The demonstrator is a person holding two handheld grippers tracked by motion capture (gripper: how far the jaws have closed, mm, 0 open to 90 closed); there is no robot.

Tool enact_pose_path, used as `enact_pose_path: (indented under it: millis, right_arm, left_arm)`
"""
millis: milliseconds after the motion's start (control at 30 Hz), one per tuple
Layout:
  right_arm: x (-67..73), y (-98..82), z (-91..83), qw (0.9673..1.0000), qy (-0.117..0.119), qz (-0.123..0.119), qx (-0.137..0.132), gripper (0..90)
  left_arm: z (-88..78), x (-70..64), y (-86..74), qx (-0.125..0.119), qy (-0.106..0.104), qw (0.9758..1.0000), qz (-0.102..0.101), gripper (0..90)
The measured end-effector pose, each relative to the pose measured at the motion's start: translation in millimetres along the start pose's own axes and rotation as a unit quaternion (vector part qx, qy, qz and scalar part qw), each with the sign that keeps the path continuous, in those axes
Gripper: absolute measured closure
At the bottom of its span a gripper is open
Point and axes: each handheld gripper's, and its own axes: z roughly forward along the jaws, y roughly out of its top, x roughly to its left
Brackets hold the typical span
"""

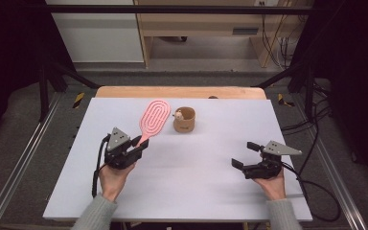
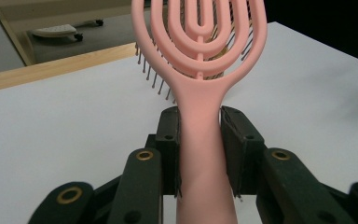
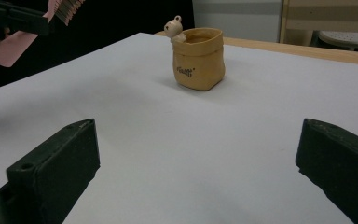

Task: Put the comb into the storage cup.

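High view: left gripper (image 1: 136, 146) clamped on the handle of the brush (image 1: 154, 117), whose head sits just left of the pot (image 1: 184, 120). Right gripper (image 1: 244, 154) jaws apart, empty, well right of and nearer than the pot. White table (image 1: 182, 191); dark floor and shelving beyond.

Left gripper view: jaws pinch the brush (image 2: 200, 116) handle low down; risk: the head may pivot or swing into the pot.

Right gripper view: pot (image 3: 199, 58) upright, looks light, could tip if knocked.

Pink hairbrush (image 2: 200, 70) head cropped at top edge
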Motion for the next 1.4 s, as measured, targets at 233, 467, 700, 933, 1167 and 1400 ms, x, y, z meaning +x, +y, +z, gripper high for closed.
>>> enact_pose_path:
  millis: [233, 467, 700, 933, 1167, 1400]
  right_arm:
    - [4.1, 4.1, 0.0, 1.0, 0.006, 0.006, -0.005, 0.4]
    - [12.9, 11.5, 2.3, 0.9997, 0.017, 0.006, -0.016, 0.5]
    - [22.0, 18.1, 6.1, 0.9993, 0.029, 0.015, -0.019, 0.5]
    - [31.1, 23.7, 11.2, 0.9988, 0.039, 0.027, -0.016, 0.6]
    - [38.8, 27.2, 16.3, 0.9983, 0.05, 0.025, -0.012, 0.6]
    - [48.1, 31.5, 20.8, 0.9979, 0.061, 0.019, -0.013, 0.6]
  left_arm:
    - [0.9, -7.6, -5.1, 0.003, -0.009, 0.9999, 0.008, 69.2]
    - [-0.1, -15.4, -5.3, 0.0, -0.015, 0.9997, 0.018, 69.2]
    - [0.1, -23.9, -4.7, 0.0, -0.021, 0.9993, 0.031, 69.2]
    - [2.1, -33.5, -5.1, 0.003, -0.03, 0.9986, 0.043, 69.2]
    - [4.7, -41.9, -6.1, 0.007, -0.039, 0.9978, 0.054, 69.2]
    - [5.3, -46.9, -6.2, 0.005, -0.043, 0.9973, 0.06, 69.2]
